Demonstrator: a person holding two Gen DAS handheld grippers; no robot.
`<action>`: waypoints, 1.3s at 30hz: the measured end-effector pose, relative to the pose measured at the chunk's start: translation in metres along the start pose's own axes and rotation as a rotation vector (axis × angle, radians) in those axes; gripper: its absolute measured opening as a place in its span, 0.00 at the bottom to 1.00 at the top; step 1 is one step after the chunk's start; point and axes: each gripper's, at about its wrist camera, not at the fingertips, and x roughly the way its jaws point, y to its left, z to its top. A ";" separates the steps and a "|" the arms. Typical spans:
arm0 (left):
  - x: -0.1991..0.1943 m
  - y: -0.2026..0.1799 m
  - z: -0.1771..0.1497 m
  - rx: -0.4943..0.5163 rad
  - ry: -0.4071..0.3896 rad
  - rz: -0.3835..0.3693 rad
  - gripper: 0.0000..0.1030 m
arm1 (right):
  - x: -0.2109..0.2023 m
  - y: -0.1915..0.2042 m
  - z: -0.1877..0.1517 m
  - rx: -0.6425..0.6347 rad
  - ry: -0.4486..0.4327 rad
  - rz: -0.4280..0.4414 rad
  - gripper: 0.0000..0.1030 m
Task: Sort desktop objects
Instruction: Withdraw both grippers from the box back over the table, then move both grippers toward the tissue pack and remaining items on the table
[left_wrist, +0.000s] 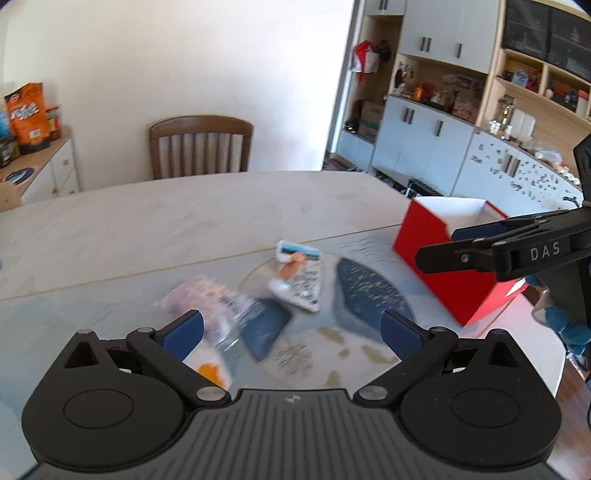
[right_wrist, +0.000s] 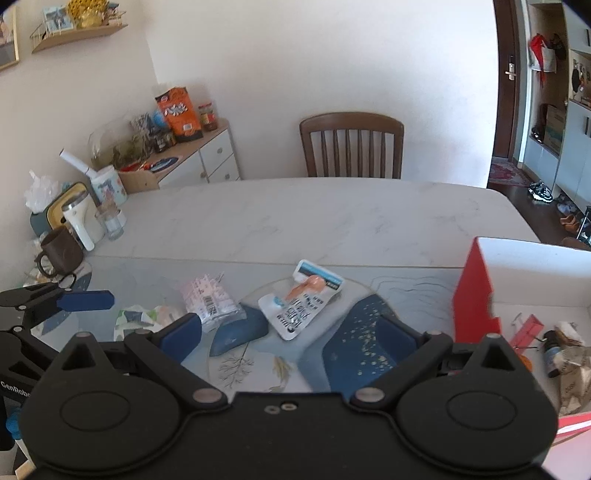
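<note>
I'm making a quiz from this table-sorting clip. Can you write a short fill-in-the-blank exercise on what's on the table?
1. The open box at the table's right side is ____ outside.
2. Both the left hand-held gripper and the right hand-held gripper have their jaws ____.
3. The white sachet lies flat on the ____.
4. Behind the table stands a wooden ____.

Missing words: red; open; table; chair

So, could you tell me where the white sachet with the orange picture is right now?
The white sachet lies flat mid-table in both views, between the pink barcoded packet and the red box, ahead of both open grippers.
</note>
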 end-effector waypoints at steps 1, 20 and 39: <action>0.000 0.005 -0.003 -0.006 0.003 0.008 1.00 | 0.003 0.003 0.000 -0.004 0.004 0.001 0.98; 0.015 0.073 -0.042 -0.030 0.082 0.124 1.00 | 0.060 0.032 -0.011 -0.029 0.089 -0.009 0.97; 0.052 0.110 -0.038 0.372 0.129 -0.111 1.00 | 0.078 0.104 -0.053 -0.140 0.200 0.091 0.95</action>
